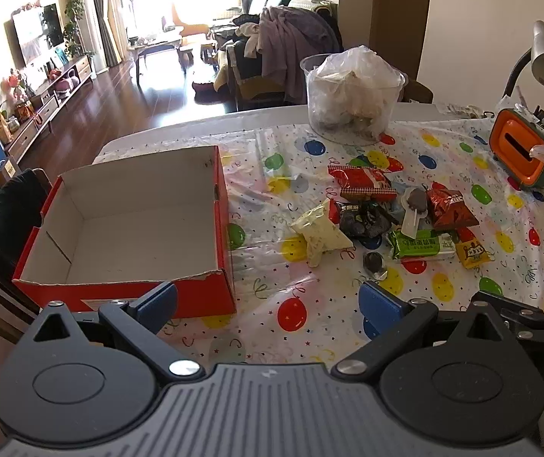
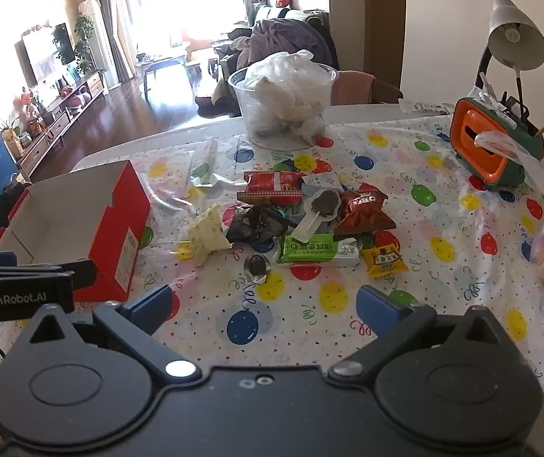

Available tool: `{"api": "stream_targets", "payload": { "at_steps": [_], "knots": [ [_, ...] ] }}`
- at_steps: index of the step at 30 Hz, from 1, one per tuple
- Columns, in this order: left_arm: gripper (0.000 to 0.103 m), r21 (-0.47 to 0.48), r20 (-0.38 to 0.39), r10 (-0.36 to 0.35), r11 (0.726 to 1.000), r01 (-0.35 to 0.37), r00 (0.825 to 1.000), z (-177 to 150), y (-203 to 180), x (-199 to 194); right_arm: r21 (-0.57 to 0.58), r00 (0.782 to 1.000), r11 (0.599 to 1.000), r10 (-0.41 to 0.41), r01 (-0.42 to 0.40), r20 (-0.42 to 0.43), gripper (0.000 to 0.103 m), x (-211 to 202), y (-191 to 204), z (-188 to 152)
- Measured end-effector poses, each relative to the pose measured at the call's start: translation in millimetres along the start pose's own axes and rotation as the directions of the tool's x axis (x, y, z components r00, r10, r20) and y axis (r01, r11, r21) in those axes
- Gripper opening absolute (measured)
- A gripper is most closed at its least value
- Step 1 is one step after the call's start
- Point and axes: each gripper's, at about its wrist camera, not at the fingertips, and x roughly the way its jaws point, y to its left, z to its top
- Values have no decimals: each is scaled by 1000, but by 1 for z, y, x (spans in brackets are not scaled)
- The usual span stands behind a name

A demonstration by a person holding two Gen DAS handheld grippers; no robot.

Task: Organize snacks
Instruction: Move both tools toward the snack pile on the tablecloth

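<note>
Here the left gripper point(image 1: 270, 301) and right gripper point(image 2: 262, 304) both hang spread wide and empty above the balloon-print tablecloth point(image 2: 462, 266). The snack pile point(image 2: 310, 221) lies ahead of both, well beyond the fingertips. The red box point(image 1: 127, 228) stands open by the table's left edge, bare cloth between it and the snacks.

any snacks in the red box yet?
No. In the left wrist view the red box shows only its bare white floor, and the snacks all lie on the balloon tablecloth beside it.
</note>
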Motion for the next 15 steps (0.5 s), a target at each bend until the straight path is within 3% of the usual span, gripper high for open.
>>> {"api": "stream_targets", "payload": {
  "at_steps": [15],
  "knots": [
    [102, -17, 43, 27, 1000, -27, 999, -4, 12, -18, -47, 997, 999, 27, -24, 67, 103, -9, 16, 0]
  ]
}}
